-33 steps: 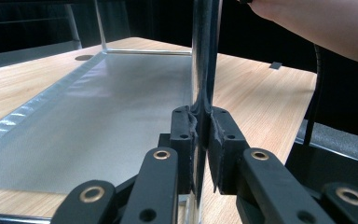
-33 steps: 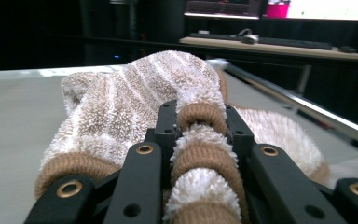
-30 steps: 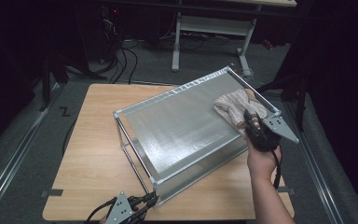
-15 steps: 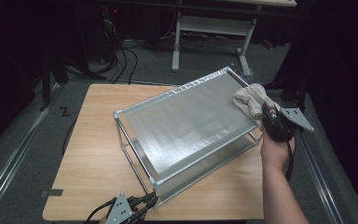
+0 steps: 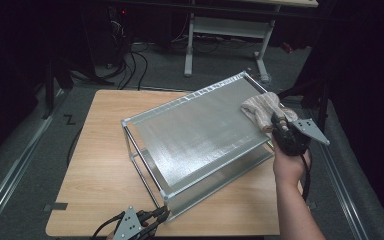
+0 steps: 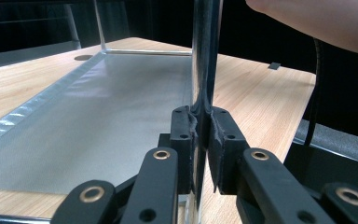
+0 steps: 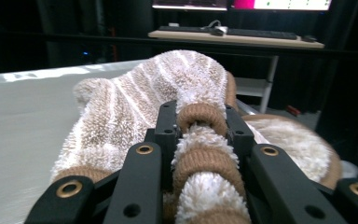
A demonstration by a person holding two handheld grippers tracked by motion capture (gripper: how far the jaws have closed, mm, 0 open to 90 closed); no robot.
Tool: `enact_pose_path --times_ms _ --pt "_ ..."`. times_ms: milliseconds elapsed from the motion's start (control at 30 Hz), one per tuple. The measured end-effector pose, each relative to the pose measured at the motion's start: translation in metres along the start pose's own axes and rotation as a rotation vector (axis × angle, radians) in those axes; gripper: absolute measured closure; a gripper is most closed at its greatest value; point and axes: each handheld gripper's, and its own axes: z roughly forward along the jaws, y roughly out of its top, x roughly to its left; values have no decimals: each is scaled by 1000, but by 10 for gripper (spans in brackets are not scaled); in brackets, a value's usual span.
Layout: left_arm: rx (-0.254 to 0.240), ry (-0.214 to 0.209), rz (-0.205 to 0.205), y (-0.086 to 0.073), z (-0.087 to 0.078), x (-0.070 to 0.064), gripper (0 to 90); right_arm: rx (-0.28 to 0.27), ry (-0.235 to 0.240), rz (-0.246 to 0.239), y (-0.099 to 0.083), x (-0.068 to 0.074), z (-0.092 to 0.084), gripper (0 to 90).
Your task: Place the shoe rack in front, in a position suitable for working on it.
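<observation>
— What do we have in the right gripper (image 5: 274,121)?

— We have the jaws closed on a bunched fold of the striped cloth (image 5: 263,107). In the right gripper view the fluffy brown-and-white cloth (image 7: 186,98) bulges up between the two black pads, which press it from both sides.

— And where does the cloth lie?

— It rests on the top sheet of the metal rack (image 5: 200,130), at the rack's corner toward two o'clock on the table (image 5: 95,150). Part of it hangs over the rack's edge beside our right hand (image 5: 290,165).

— What about the left gripper (image 5: 164,214)?

— We see it at six o'clock, at the table's near edge, against the rack's near corner. In the left gripper view its jaws are clamped tight on the upright metal post (image 6: 204,56) of the rack, the pads (image 6: 182,135) pressing the post from both sides, with the rack's lower shelf (image 6: 84,135) stretching away toward eleven o'clock.

— How does the rack sit?

— It stands askew on the table, its long side running from seven o'clock up toward one o'clock. The two grippers are well apart, at opposite corners of it.
</observation>
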Motion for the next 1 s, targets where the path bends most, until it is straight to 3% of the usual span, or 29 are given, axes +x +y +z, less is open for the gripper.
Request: enact_pose_path --times_ms 233,400,1000 --pt "0 0 -2 0 0 0 808 -28 84 11 -7 33 -13 736" --pt "0 0 -2 0 0 0 808 -42 152 -6 -11 59 -24 736" --pt "4 -2 5 1 0 0 808 -75 487 -69 -27 174 -88 735"
